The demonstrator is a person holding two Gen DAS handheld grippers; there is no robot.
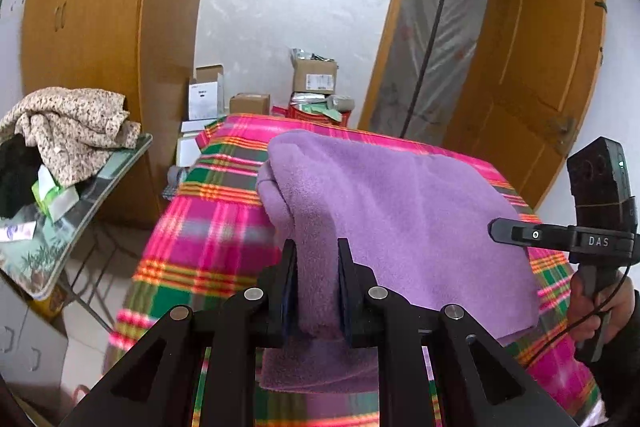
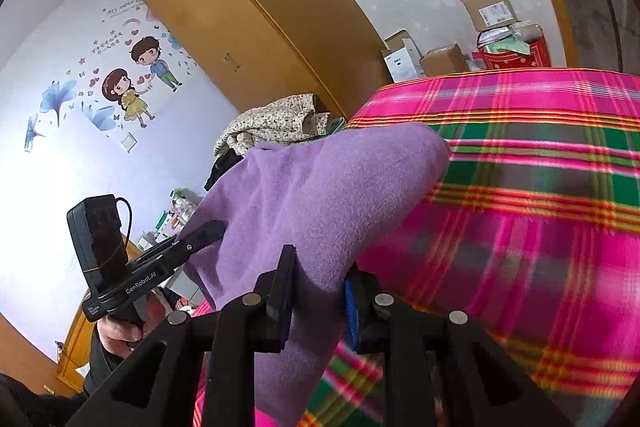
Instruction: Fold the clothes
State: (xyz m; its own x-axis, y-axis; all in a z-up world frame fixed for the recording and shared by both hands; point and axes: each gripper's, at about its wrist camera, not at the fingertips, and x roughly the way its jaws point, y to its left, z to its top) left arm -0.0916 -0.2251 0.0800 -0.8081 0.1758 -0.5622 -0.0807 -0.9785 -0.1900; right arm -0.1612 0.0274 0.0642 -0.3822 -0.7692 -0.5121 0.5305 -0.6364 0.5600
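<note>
Purple fleece garment [image 1: 400,211] is hanging raised above a bed covered in a pink, green and orange plaid blanket [image 1: 216,223], stretched between the two handheld grippers. Its far end is bunching into a rolled fold over the middle of the bed, while the near edge is being gripped at both sides.

In the left wrist view, the left gripper [image 1: 318,287] is clenching a gathered strip of the fleece between its two black fingers, the fabric filling the gap and pressing against both pads; more of the garment is drooping below the jaws. In the right wrist view, the right gripper [image 2: 320,291] is likewise grasping the purple fleece [image 2: 320,195], with cloth wedged between the left finger and the blue-padded right one — the cloth is draping over and down past the jaws.

Each gripper is showing in the other's camera: the right one at the right edge of the left view, held by a hand [image 1: 596,311], and the left one at the lower left of the right view, held by the other hand [image 2: 120,331].

Beside the bed, a glass-topped side table [image 1: 100,183] is carrying a heap of speckled beige clothing [image 1: 76,127]. Beyond the bed, cardboard boxes [image 1: 314,77] are sitting against a white wall, between a wooden wardrobe [image 1: 92,11] and an open wooden door [image 1: 552,67]. Cartoon wall stickers [image 2: 136,79] are showing left of the wardrobe in the right view.
</note>
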